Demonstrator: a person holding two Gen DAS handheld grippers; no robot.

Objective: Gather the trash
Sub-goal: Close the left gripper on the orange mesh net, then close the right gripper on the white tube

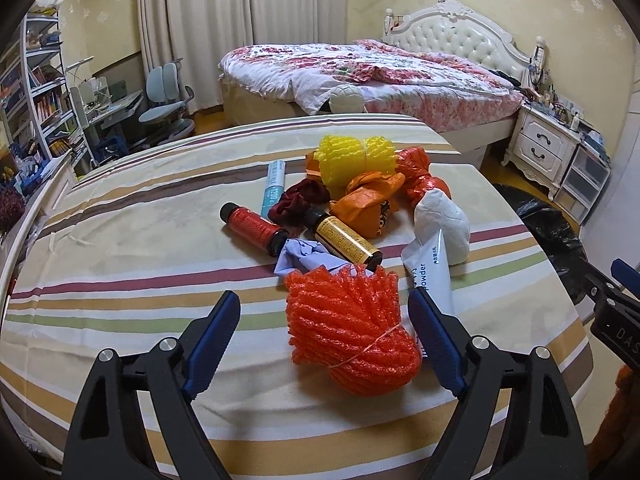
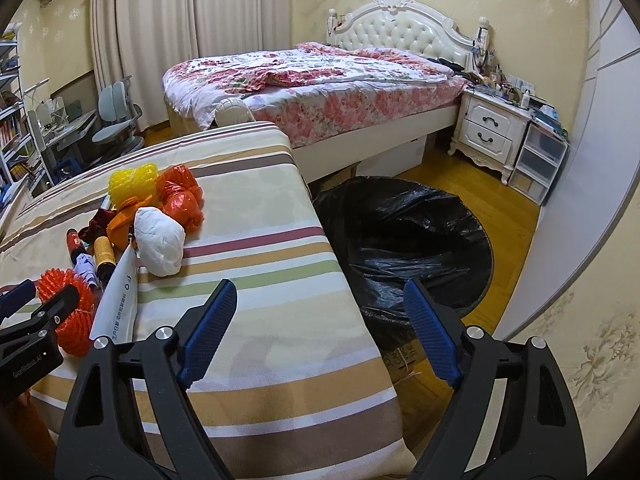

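The trash lies in a loose heap on the striped tablecloth [image 1: 120, 280]: nearest the camera an orange foam net [image 1: 352, 332], behind it a white tube [image 1: 430, 268], a crumpled lilac paper [image 1: 304, 260], a bottle with a yellow label [image 1: 344, 240], a bottle with a red label [image 1: 254, 226], a pale blue tube [image 1: 274, 188], a dark red cloth scrap [image 1: 294, 204], an orange paper wad [image 1: 364, 204], a white paper ball [image 1: 444, 224], a knotted orange plastic bag [image 1: 420, 176] and a yellow foam net [image 1: 356, 160] at the far side. Beside the table's edge, on the floor, stands a bin lined with a black bag [image 2: 404, 240]; as far as its inside shows, nothing of this heap lies in it, though folds hide the bottom. So the collecting looks barely begun, with the whole pile left to move. The left gripper [image 1: 324, 336] has its jaws apart with the orange foam net between them, closer to the right finger; the pads do not seem to press it yet. The right gripper [image 2: 316, 332] is spread too and holds nothing, hanging over the table edge with the bin just beyond. The net looks the likely first piece to go.
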